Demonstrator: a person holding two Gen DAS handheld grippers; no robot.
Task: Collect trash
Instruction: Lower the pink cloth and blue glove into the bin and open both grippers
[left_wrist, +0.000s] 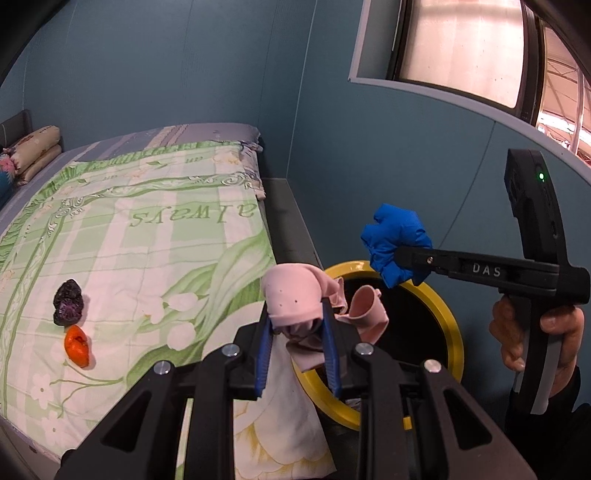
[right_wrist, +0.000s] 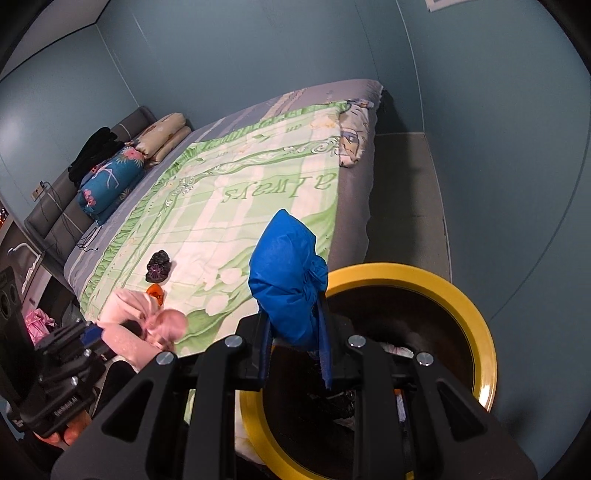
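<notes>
Both grippers are clamped on soft, light crumpled wads, the left gripper (left_wrist: 297, 321) on a pink wad (left_wrist: 295, 299) and the right gripper (right_wrist: 295, 332) on a blue wad (right_wrist: 284, 277), at the bed's (left_wrist: 147, 221) near corner over the yellow-rimmed bin (right_wrist: 476, 306), each pinched across its bunched middle.

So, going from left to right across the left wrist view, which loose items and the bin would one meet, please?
Dark purple wad → orange wad → pink cloth in the left gripper → yellow-rimmed bin with the blue wad above it, held by the right gripper.
</notes>
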